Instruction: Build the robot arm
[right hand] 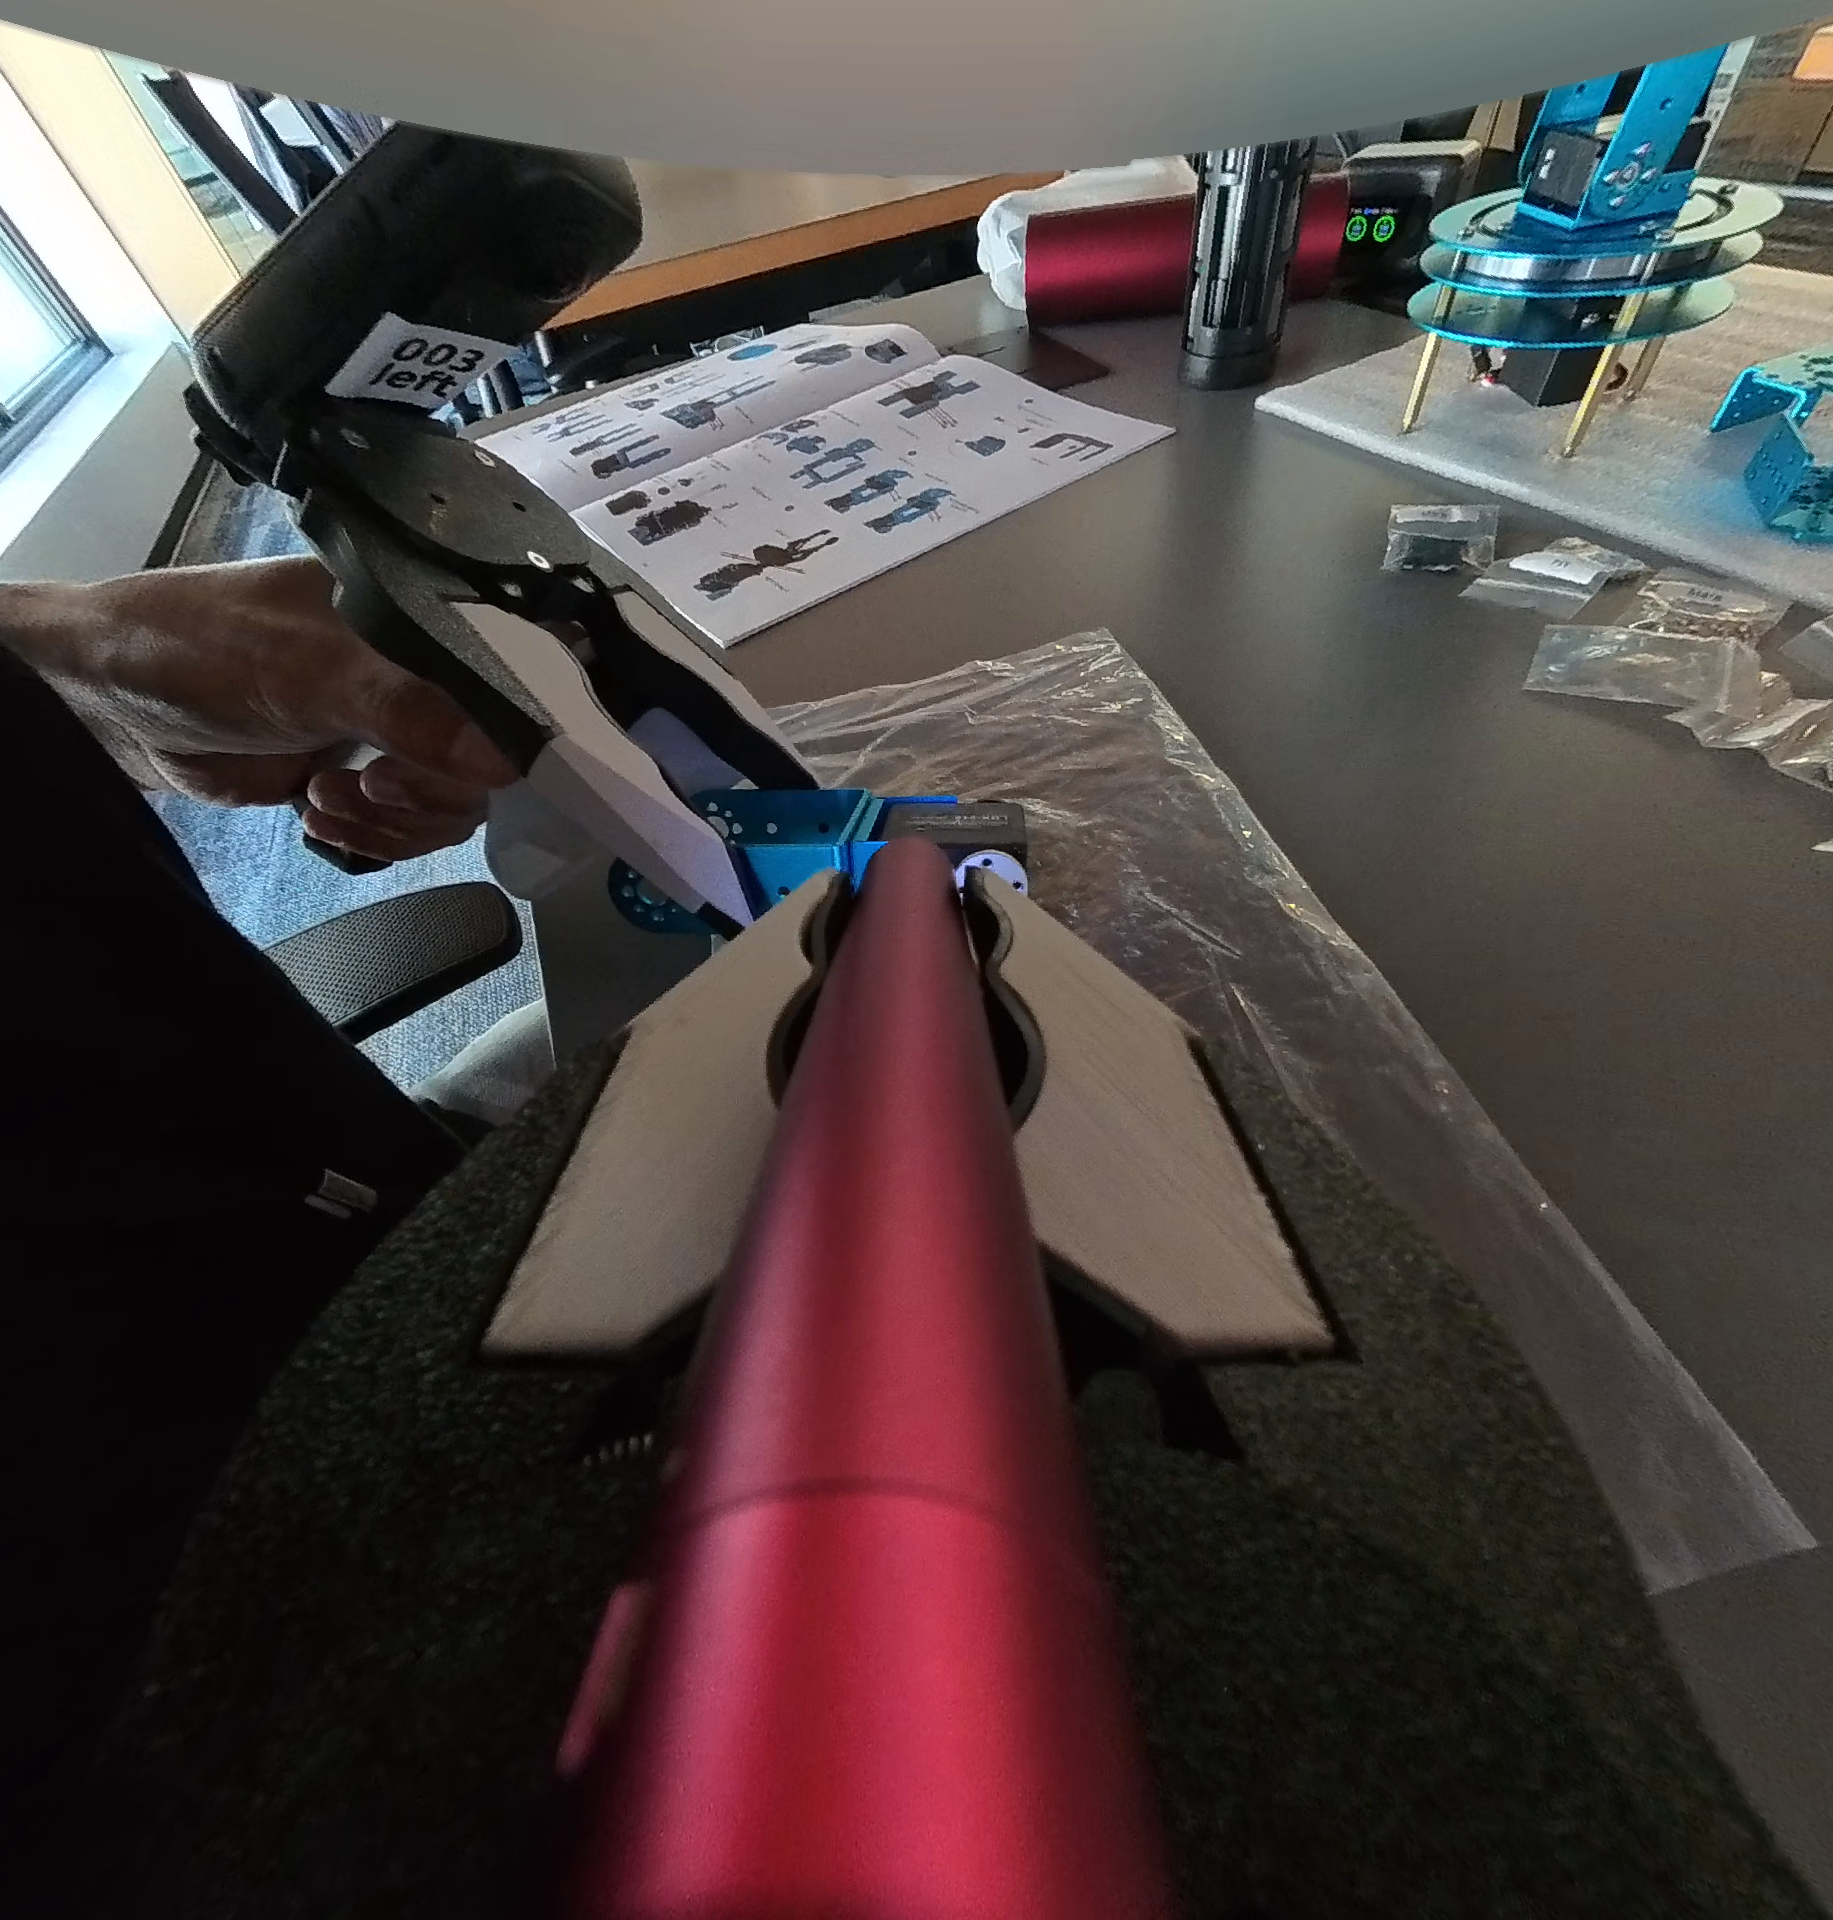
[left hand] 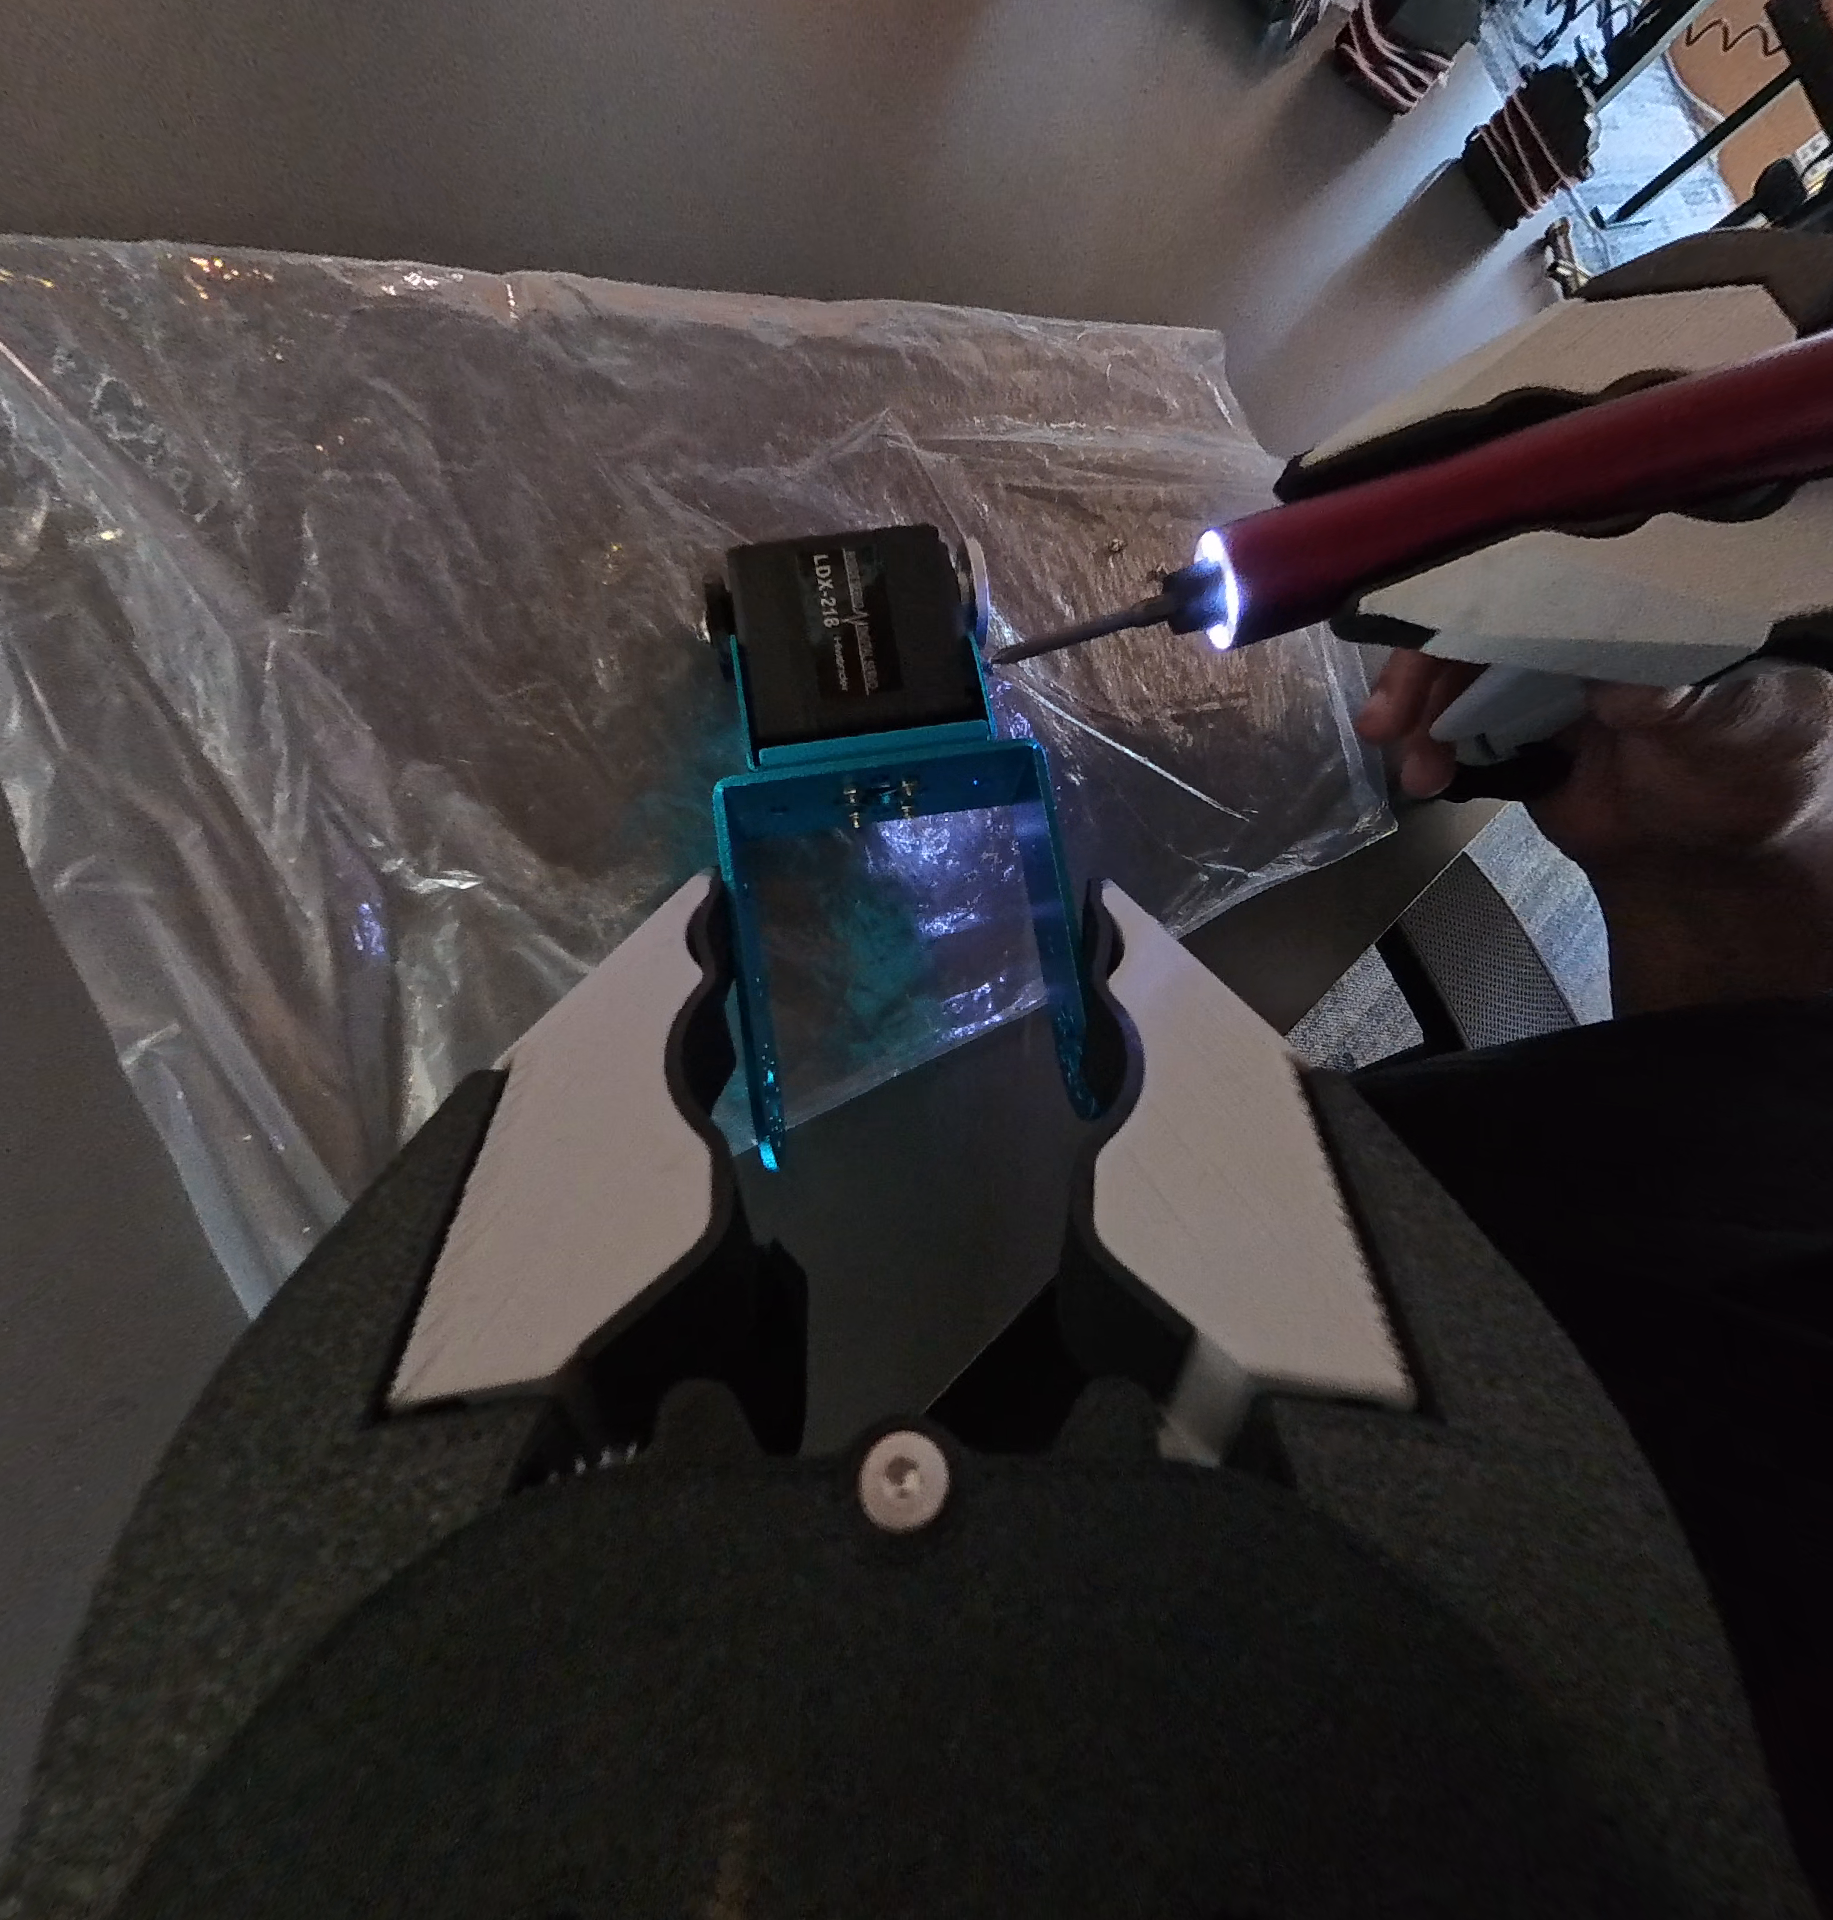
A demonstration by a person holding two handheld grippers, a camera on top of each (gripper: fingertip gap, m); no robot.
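- The left claw [left hand: 896, 997] is clamped on the two side plates of a blue anodised metal U-shaped bracket [left hand: 896, 800], one white finger pressed against each plate; the bracket's open end points back toward the claw's body.
- Straight ahead of that claw, at the bracket's far end, sits a black box-shaped servo motor [left hand: 850, 634] held in a second blue bracket, so the whole assembly's long axis runs directly away from the left claw, above a crinkled clear plastic sheet [left hand: 372, 582] spread near the worktop's near edge.
- The right claw [right hand: 904, 891] is closed around a red metal cylindrical electric screwdriver [right hand: 891, 1299], whose barrel runs along the claw's fingers and out past their tips.
- In the left wrist view the screwdriver comes in from the right with its ring light on [left hand: 1218, 592]; its thin bit [left hand: 1078, 629] slopes down and leftward, with the tip at the right side of the servo bracket, at or just beside the plate edge. Whether it sits in a screw head is too small to tell.
- The driver's axis thus crosses the assembly's long axis from the side; the right claw is the nearer to the servo, the left to the U-bracket.
- Farther along the grey worktop [right hand: 1411, 935] lie an open illustrated booklet [right hand: 818, 457] and small clear bags of hardware [right hand: 1639, 644].
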